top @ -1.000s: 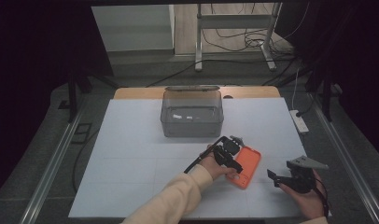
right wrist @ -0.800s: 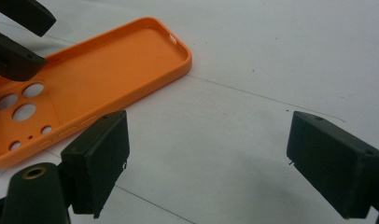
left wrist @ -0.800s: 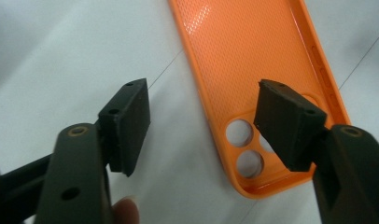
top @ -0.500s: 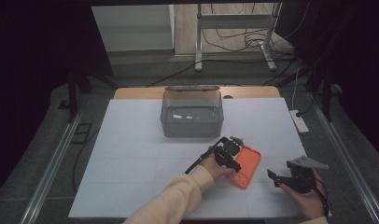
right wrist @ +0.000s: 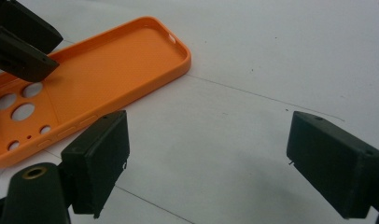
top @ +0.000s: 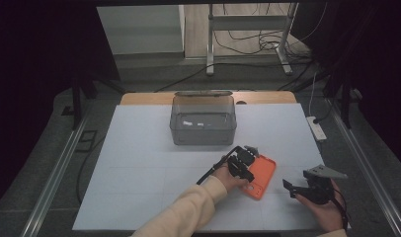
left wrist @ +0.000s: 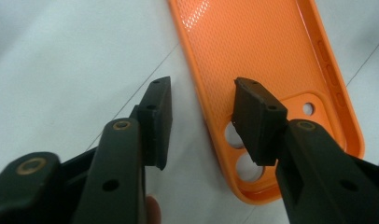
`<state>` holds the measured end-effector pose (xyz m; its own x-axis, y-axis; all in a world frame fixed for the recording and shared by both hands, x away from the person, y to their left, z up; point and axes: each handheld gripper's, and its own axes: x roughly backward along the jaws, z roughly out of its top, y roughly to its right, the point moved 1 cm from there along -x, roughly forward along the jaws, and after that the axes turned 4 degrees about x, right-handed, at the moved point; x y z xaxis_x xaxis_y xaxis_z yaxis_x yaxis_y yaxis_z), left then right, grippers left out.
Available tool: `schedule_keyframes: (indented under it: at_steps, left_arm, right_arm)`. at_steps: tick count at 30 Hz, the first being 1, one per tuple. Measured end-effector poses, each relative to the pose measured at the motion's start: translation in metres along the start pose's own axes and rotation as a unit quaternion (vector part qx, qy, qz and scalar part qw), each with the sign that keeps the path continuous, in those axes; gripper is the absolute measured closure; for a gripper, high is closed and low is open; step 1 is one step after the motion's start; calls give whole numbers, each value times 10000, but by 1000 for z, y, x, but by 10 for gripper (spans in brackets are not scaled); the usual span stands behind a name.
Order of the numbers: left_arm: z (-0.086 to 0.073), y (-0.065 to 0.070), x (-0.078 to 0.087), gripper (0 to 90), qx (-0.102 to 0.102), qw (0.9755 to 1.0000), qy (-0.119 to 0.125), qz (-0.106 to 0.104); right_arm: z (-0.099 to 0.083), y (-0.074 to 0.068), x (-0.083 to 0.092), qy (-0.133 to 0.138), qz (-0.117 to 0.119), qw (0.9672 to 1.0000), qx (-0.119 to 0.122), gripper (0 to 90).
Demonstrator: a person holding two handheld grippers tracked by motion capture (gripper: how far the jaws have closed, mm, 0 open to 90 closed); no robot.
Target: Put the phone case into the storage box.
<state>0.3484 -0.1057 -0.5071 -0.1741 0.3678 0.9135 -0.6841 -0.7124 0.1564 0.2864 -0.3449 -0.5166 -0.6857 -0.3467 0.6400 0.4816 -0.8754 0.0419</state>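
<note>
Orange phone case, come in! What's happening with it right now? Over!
Left gripper open, jaws just closing astride the orange phone case's edge, pads not pressing yet. Right gripper open, holding nothing. Case flat on white table. Nothing blocking.

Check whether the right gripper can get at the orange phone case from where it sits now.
Probably yes. The right gripper sits open just beside the orange phone case, with bare table between. The left gripper straddles the case's camera-hole end, so take the free end.

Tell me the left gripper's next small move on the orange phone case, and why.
Probably finish closing. The left gripper has just been closing astride the long rim of the orange phone case, one pad inside, the other outside over the table, neither pressing yet. The case lies flat, ungripped.
</note>
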Motion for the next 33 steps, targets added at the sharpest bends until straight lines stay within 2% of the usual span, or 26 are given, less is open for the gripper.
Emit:
schedule_keyframes:
  at_steps: [16,33]
  left_arm:
    - [0,1,1,717,-32,9999,26,-97]
    - [0,2,2,788,17,10000,27,-4]
  right_arm:
    - [0,0,0,-2,-2,10000,2,134]
    - [0,0,0,-1,1,10000,1,134]
